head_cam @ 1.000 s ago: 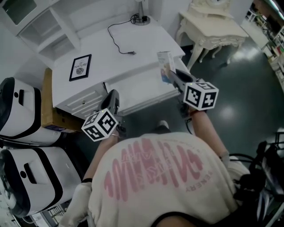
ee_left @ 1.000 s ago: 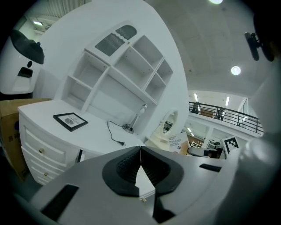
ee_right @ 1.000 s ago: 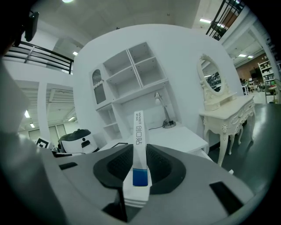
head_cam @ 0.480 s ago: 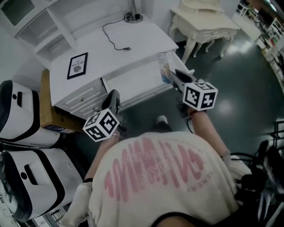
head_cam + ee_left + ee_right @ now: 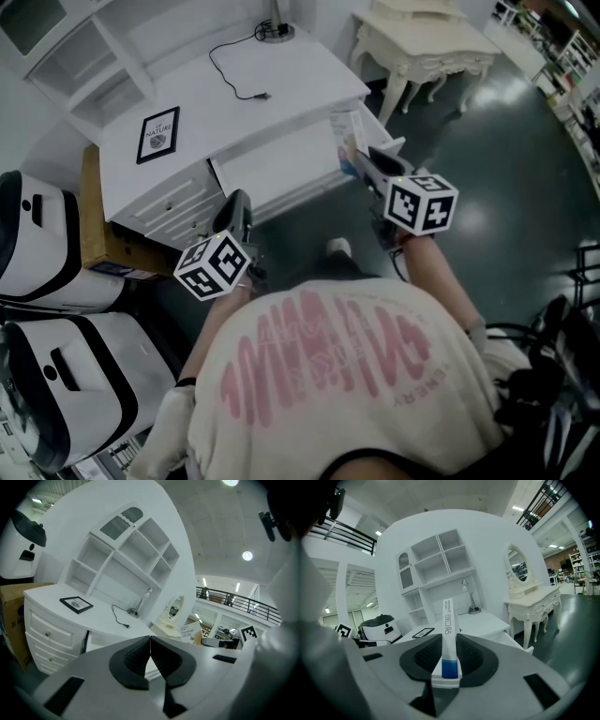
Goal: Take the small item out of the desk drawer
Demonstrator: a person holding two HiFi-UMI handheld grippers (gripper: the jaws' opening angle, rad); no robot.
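The small box (image 5: 448, 620) is clamped by its lower edge in the right gripper (image 5: 449, 654) and held above the open drawer (image 5: 281, 173), apparently to clear it, while the left gripper (image 5: 150, 654) is closed empty.

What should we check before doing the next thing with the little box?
1. Small box held by the right gripper, jaws pressing its sides: ok.
2. Small box lifted out of the drawer: ok.
3. Left gripper free, jaws together on nothing: ok.
4. Drawer pushed shut: not ok, it stands pulled out.
5. Bare room on the desk to set the small box down: ok.
6. Nothing else left in the drawer: cannot tell.
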